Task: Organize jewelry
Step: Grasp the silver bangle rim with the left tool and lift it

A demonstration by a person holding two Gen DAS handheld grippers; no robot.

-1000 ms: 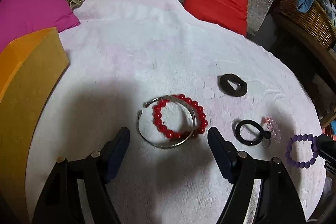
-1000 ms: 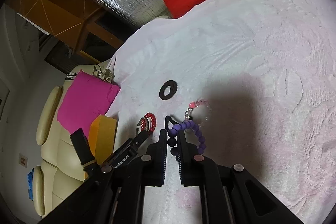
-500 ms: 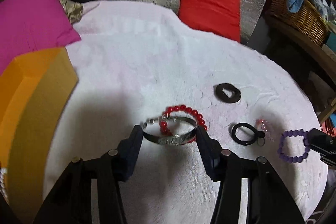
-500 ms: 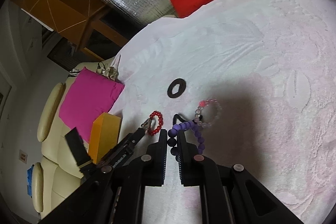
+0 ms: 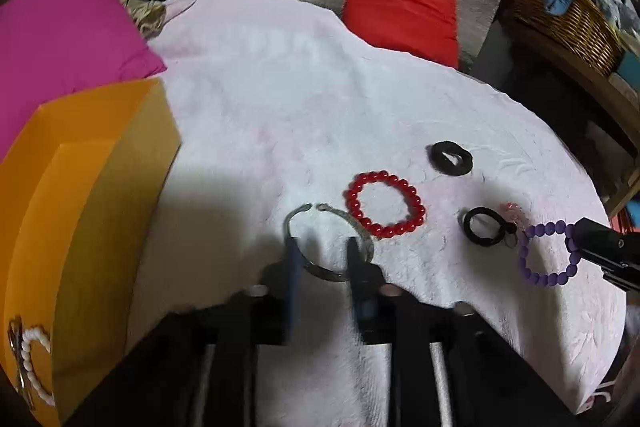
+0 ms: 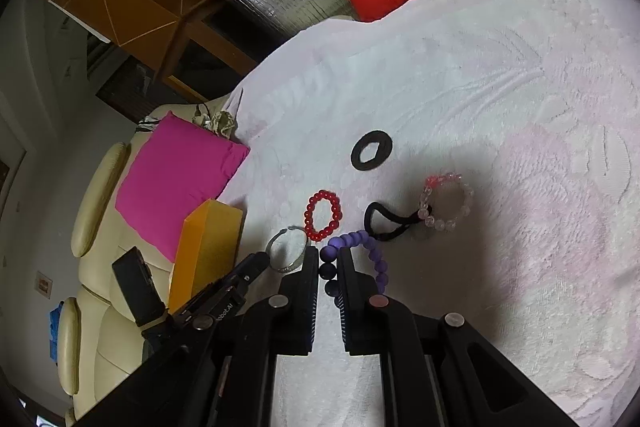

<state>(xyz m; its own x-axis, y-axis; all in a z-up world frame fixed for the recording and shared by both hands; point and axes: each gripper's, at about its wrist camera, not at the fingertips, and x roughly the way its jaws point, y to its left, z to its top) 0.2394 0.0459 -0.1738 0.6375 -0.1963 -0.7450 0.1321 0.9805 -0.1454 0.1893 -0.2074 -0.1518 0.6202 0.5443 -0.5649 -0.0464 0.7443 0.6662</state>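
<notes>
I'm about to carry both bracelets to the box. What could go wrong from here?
The left gripper is closing on the thin silver bangle, whose open, smooth band could slip or spring out. The right gripper pinches only a bead or two of the purple bracelet, so the hanging loop may snag the black hair tie.

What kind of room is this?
Probably a home living room: a cream sofa with a pink cushion, a wicker basket on a shelf, and a table under a white cloth.
</notes>
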